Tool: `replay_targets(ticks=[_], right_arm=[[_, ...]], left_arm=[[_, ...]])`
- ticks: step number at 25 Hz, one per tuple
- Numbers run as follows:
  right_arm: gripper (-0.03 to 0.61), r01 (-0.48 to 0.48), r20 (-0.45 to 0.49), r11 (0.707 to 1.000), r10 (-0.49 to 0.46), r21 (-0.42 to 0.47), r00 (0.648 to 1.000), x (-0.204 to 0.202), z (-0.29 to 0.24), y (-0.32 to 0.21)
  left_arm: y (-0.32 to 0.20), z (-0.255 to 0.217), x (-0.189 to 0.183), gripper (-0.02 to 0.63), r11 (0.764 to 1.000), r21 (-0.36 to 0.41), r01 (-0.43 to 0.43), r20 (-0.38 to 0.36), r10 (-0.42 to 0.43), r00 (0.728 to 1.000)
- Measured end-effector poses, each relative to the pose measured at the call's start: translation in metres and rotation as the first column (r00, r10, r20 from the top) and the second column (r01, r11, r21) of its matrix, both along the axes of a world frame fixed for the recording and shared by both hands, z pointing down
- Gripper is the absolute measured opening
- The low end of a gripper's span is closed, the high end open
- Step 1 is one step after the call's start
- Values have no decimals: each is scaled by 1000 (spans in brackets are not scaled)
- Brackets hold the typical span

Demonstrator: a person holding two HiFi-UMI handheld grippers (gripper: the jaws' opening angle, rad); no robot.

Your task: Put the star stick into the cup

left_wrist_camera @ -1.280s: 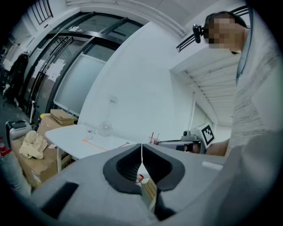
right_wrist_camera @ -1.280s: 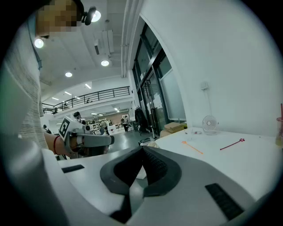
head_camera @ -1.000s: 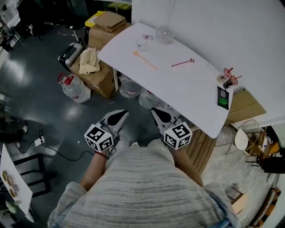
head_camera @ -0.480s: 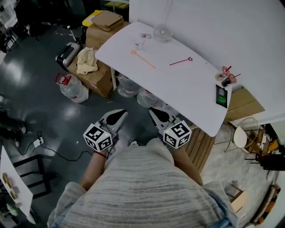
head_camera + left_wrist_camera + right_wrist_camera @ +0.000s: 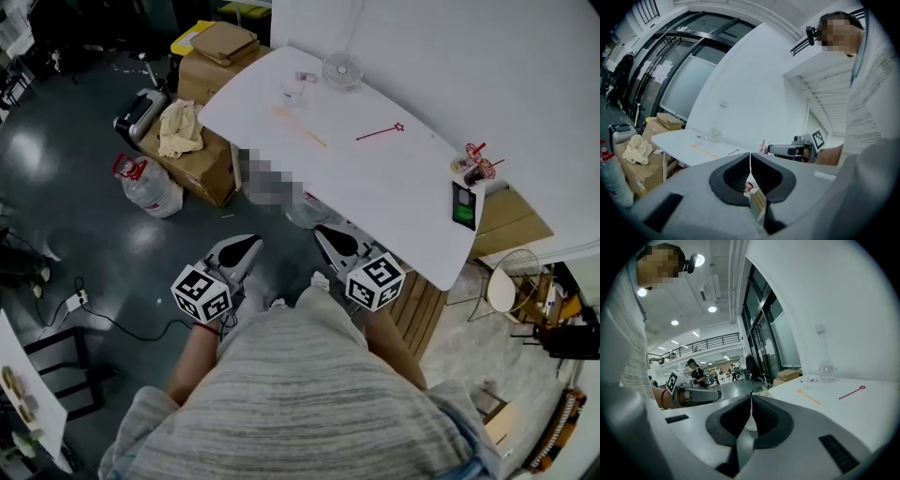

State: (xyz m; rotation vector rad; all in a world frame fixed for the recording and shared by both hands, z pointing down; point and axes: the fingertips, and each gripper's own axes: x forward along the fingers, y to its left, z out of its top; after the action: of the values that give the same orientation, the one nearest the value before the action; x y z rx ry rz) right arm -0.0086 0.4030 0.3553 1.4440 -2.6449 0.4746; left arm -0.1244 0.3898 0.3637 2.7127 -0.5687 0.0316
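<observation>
The star stick [image 5: 380, 133] lies flat on the white counter [image 5: 412, 202], with nothing touching it. Both grippers are well short of it, off the counter's near edge. The left gripper [image 5: 246, 249] and the right gripper [image 5: 337, 242] each have their jaws pressed together on nothing. They must be spread before any pickup.

Probable faults:
- The stick is thin and flat on a smooth top, so closing jaws may skid it aside or nip only one end, leaving it to swing.
- An orange stick [image 5: 300, 125] lies left of the star stick and could be taken by mistake.
- What appears to be a small clear cup [image 5: 292, 91] stands beyond the orange stick, and a holder with red sticks [image 5: 473, 166] stands to the right of the star stick. Which one is the target cannot be confirmed. Either looks light enough to tip if the stick enters at a slant.

A small fan [image 5: 342, 69] stands beyond and left of the star stick, near the clear cup. A device with a green screen [image 5: 463, 204] sits beside the holder. Neither blocks a direct reach. Cardboard boxes [image 5: 202, 155] and a water bottle [image 5: 145, 186] stand on the floor far left.
</observation>
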Motion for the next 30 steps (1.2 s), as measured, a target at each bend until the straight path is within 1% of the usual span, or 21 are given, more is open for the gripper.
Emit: replay_targets(ticks=[3, 7, 11, 14, 19, 23, 30], right_arm=[[11, 2, -15, 1000, -2, -9, 1000, 6, 1, -5], [11, 14, -33, 1000, -15, -18, 999, 14, 7, -20], [11, 24, -69, 999, -26, -30, 997, 25, 16, -49], [11, 23, -73, 999, -25, -33, 997, 37, 17, -83], [11, 30, -100, 999, -33, -30, 994, 50, 16, -144], [11, 64, -142, 997, -68, -32, 988, 59, 19, -186], [11, 107, -158, 993, -113, -47, 981, 69, 21, -247]], left_arm=[[-4, 5, 5, 17, 1000, -16, -4, -2, 4, 1000], [-14, 9, 13, 17, 1000, -9, -15, 10, 15, 1000], [-37, 14, 13, 17, 1000, -19, 10, 23, -9, 1000], [-63, 18, 15, 17, 999, -37, 33, 41, -31, 999], [-113, 23, 27, 17, 998, -56, 38, 65, -34, 997], [-153, 22, 47, 17, 998, -61, 32, 78, -28, 997], [-214, 18, 82, 17, 998, -65, 17, 102, -11, 995]])
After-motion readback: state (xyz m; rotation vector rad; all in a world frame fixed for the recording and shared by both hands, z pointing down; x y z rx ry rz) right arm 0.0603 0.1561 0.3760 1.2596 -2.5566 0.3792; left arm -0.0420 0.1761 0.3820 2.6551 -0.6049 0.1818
